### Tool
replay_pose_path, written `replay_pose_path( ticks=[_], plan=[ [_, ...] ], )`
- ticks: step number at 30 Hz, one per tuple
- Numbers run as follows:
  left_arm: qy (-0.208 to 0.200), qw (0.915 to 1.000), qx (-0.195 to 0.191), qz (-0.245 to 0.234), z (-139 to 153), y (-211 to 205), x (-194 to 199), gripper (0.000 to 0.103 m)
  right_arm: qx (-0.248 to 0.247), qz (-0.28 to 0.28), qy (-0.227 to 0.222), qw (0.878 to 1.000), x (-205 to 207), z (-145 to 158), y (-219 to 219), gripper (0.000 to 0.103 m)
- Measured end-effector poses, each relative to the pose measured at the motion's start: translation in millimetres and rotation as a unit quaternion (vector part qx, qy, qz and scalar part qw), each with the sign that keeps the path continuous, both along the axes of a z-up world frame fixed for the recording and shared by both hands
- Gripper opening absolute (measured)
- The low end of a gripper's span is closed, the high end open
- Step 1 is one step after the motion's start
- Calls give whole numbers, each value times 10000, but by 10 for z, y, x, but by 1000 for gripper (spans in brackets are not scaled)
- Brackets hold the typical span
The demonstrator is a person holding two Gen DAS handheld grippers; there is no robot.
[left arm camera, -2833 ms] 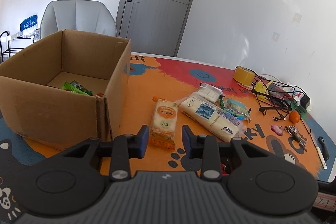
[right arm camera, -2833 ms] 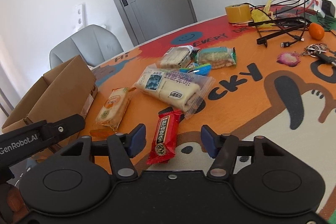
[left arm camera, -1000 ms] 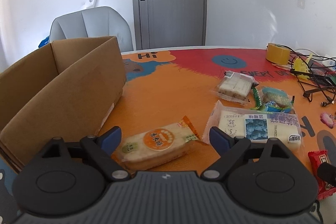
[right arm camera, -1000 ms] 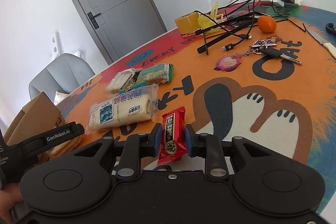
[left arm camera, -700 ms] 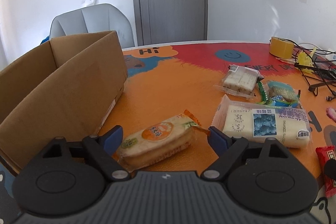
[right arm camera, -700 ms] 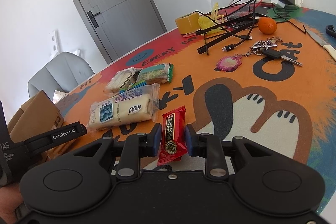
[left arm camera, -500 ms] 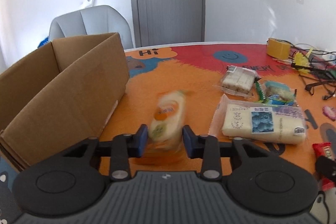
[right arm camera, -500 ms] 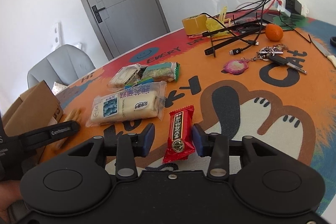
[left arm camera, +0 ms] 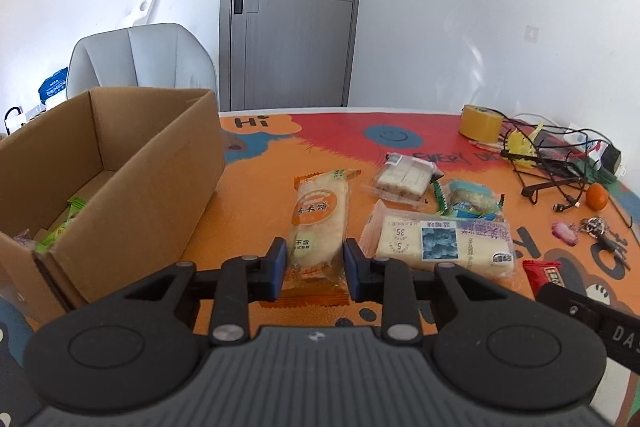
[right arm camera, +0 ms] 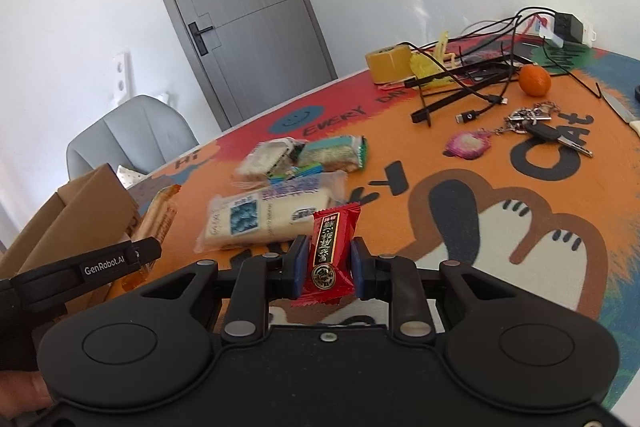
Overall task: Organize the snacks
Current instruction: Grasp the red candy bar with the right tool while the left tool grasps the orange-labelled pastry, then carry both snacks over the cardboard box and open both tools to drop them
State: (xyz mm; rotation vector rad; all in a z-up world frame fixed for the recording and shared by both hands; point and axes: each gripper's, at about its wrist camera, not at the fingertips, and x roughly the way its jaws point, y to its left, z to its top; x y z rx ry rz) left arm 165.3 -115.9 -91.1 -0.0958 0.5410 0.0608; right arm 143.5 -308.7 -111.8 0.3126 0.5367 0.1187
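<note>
Two grippers now clamped, left gripper (left arm camera: pixel 314 269) on rice cracker pack (left arm camera: pixel 320 217), right gripper (right arm camera: pixel 330 269) on red candy (right arm camera: pixel 330 251)

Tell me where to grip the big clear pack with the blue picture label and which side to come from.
Judging by its pose, take the long clear pack across its narrow width near the middle, coming from above. It lies flat and is too long to span endwise. Both the left gripper and right gripper are already shut on other snacks.
</note>
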Motion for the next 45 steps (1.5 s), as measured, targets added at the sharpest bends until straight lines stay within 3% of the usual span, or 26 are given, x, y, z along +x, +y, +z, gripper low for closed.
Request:
replay_pose_path(
  ticks=[25, 45],
  plan=[
    [-921, 9952, -182, 264, 621, 517, -363, 29, 15, 576, -578, 9967, 12, 470, 706, 24],
    [-1005, 9897, -340, 965, 736, 1305, -355, 29, -5, 1184, -870, 9892, 225, 750, 1493, 24]
  ],
)
